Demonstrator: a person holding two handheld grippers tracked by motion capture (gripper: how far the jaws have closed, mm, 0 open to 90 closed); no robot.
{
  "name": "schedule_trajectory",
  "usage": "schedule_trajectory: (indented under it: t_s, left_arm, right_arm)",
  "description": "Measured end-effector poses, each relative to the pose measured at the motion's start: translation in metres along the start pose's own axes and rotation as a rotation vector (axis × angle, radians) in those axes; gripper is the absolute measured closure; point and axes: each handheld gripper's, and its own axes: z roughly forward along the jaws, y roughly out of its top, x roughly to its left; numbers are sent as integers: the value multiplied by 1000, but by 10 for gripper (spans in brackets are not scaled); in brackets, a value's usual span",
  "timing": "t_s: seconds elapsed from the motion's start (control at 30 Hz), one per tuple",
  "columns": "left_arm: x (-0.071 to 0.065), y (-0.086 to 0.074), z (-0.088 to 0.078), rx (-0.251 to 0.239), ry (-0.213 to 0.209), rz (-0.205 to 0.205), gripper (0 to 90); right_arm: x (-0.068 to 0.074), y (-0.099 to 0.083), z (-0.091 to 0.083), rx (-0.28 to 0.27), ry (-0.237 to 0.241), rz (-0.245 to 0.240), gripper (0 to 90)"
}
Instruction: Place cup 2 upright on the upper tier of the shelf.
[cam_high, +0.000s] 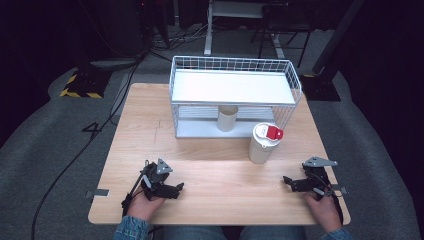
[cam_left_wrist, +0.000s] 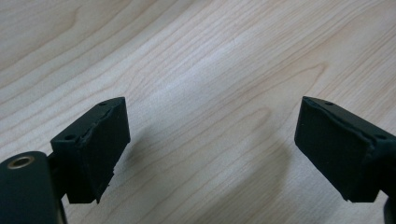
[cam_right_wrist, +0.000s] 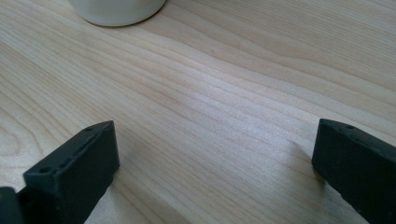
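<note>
Low over the near left of the wooden table (cam_high: 210, 170), a hand holds my left gripper (cam_high: 179, 188), which points right. In the left gripper view the left gripper (cam_left_wrist: 212, 103) is open, with bare wood between its jaws. My right gripper (cam_high: 288, 181) lies at the near right and points left, also in a hand. The right gripper (cam_right_wrist: 217, 125) is open too, with nothing between its jaws. A white tumbler with a red lid flap (cam_high: 263, 142) stands right of centre, and its base (cam_right_wrist: 116, 10) appears ahead of the right jaws. A cream cup (cam_high: 227, 118) stands on the lower shelf of the rack.
A white wire rack (cam_high: 235, 85) with a solid upper shelf stands at the back of the table. Beyond the table is grey floor with cables (cam_high: 100, 130), desk legs and a yellow-black striped stand base (cam_high: 80, 87).
</note>
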Motion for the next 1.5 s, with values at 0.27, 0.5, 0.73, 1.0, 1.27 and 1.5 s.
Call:
schedule_trajectory:
  t_s: [0.27,0.5,0.73,1.0,1.27,1.5]
  left_arm:
    - [3,-6,3,-23,23,1,75]
    - [5,-9,4,-45,12,-1,56]
    - [5,-9,4,-45,12,0,56]
    - [5,-9,4,-45,13,0,56]
    - [5,-9,4,-45,13,2,56]
    - [4,-9,5,-45,7,-14,49]
  right_arm:
    - [0,0,0,0,0,1,7]
    - [0,0,0,1,1,1,7]
    - [0,0,0,2,1,1,7]
    - [1,0,0,2,-10,11,4]
    - [0,0,-2,3,3,22,11]
    - [2,5,-9,-24,19,13,11]
